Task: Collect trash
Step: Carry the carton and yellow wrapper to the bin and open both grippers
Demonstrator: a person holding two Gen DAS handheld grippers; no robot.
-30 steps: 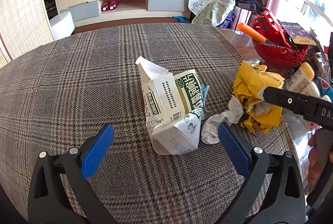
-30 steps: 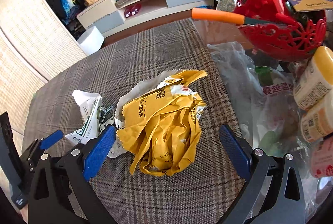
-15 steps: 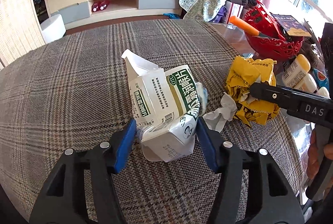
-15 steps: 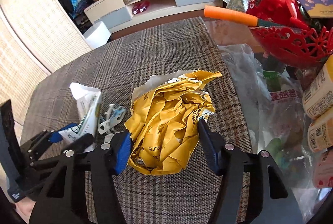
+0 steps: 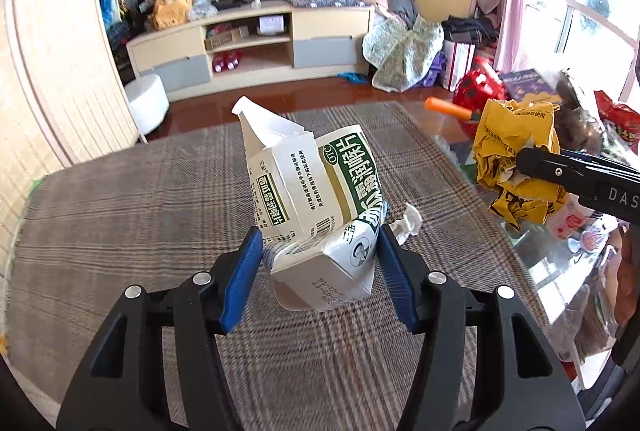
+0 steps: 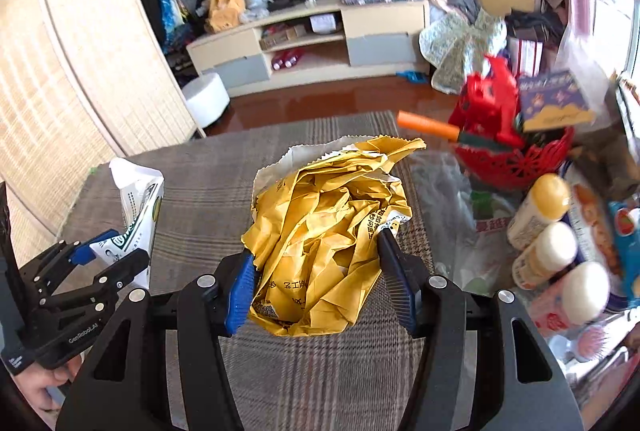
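Note:
A crushed white and green medicine carton (image 5: 316,199) hangs above the plaid tablecloth (image 5: 120,215), with my left gripper (image 5: 318,255) shut on its lower end. In the right wrist view the same carton (image 6: 138,207) shows at the left, in the left gripper (image 6: 104,255). My right gripper (image 6: 316,267) is shut on a crumpled yellow wrapper (image 6: 328,227), also lifted off the cloth. From the left wrist camera the yellow wrapper (image 5: 516,155) appears at the right, in the right gripper's black fingers (image 5: 568,167). A small white tissue scrap (image 5: 408,225) still lies on the cloth.
A red basket (image 6: 516,159) with an orange-handled tool (image 6: 428,125) stands at the table's right, beside bottles (image 6: 540,209), plastic bags (image 6: 452,187) and packets. Beyond the table are a TV cabinet (image 5: 256,43), a white stool (image 5: 147,103) and a woven screen (image 6: 80,51) at the left.
Both grippers closed from wide open, the left onto the carton and the right onto the yellow wrapper. Both then rose, lifting carton and wrapper off the cloth.

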